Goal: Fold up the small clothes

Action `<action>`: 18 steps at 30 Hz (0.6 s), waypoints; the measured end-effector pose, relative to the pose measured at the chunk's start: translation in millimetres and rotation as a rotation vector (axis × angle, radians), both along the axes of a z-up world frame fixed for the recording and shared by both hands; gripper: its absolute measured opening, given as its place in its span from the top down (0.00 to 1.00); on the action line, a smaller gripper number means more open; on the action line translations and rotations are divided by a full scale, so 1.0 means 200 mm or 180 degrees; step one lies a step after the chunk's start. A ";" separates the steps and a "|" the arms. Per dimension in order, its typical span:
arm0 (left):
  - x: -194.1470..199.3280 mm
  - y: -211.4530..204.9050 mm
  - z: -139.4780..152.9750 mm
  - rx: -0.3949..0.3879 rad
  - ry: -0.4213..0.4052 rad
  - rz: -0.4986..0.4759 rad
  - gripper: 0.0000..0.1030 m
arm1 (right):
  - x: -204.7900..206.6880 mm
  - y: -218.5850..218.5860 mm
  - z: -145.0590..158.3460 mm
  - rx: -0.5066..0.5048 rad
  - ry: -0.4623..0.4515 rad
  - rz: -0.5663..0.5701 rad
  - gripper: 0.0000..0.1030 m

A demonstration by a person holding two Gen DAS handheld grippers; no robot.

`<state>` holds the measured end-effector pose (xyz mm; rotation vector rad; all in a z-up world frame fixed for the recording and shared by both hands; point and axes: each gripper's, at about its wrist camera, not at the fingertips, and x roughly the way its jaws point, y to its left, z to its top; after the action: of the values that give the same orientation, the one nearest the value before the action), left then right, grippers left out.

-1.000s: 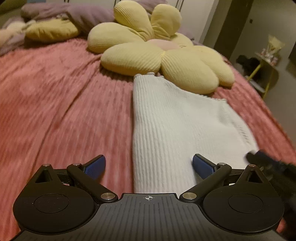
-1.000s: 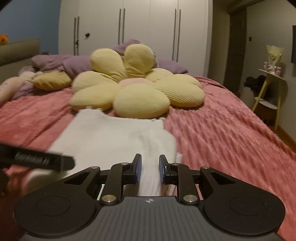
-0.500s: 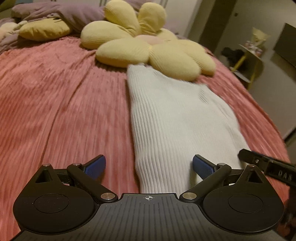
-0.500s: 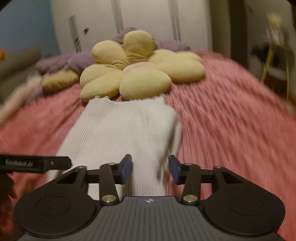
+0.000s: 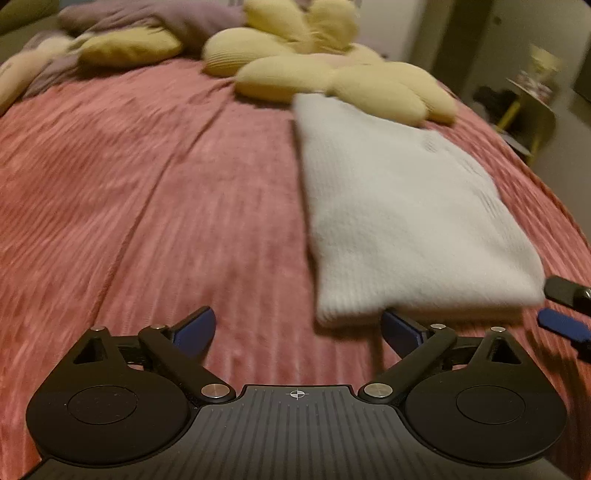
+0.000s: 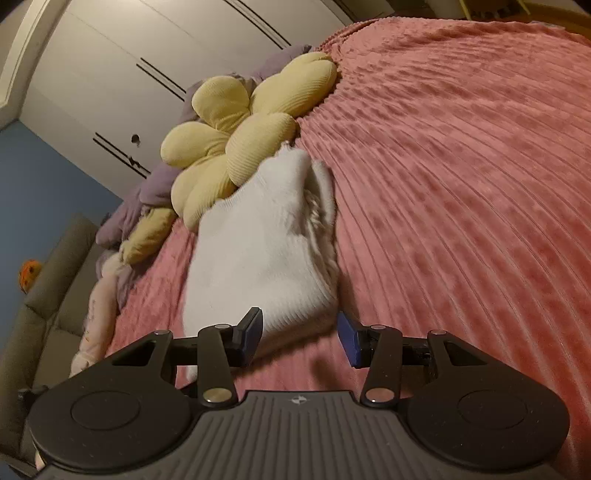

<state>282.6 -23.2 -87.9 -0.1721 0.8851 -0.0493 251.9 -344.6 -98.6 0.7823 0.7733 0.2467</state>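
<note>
Left hand-held gripper gapes wide; right hand-held gripper, rolled, has just been opening

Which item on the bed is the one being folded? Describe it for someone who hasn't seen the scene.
On the pink ribbed bedspread, find the yellow flower-shaped cushion near the head. The white ribbed knit garment lies flat just below it, folded into a long rectangle. It is the only white, flat thing there; its neighbours are puffy and yellow or purple.

White ribbed-knit garment on pink ribbed bedspread. Pale yellow corduroy flower cushion, pinkish centre. Mauve pillows behind; another pale yellow cushion beside them. White wardrobe doors with dark handle lines, blue wall. Black left hand-held gripper and right hand-held gripper, blue pads.
</note>
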 end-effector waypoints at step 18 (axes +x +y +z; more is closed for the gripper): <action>0.01 0.13 0.05 -0.0173 -0.0072 0.0334 0.08 | 0.12 0.02 -0.04 0.0162 0.0155 0.0084 0.84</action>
<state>284.4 2.3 -77.1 -0.2680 0.8513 0.0224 275.5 -341.3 -107.5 0.8290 0.8264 0.2726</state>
